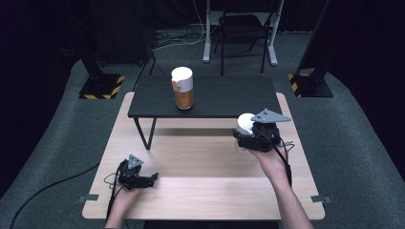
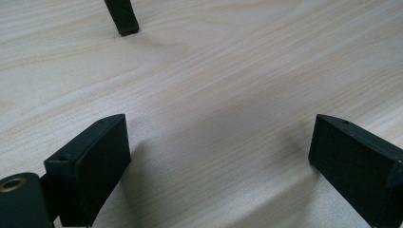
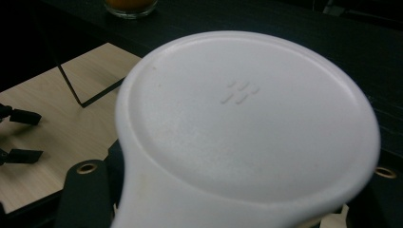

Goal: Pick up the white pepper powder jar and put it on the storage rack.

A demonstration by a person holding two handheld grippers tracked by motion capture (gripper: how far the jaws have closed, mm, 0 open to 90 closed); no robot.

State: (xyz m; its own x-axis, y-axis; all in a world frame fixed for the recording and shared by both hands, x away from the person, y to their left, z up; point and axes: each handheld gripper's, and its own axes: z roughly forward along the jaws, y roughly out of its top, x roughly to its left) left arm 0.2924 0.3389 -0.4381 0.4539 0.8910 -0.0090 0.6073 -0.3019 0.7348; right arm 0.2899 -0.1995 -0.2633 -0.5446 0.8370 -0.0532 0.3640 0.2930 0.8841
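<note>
Right gripper view: white lid (image 3: 247,128) clamped in right hand-held gripper (image 1: 249,130), flat face up, tab toward camera.

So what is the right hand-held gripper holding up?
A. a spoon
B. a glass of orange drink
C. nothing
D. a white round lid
D: the right hand-held gripper is shut on a white round lid, while the jar with the orange stuff stands apart on the black shelf.
</note>
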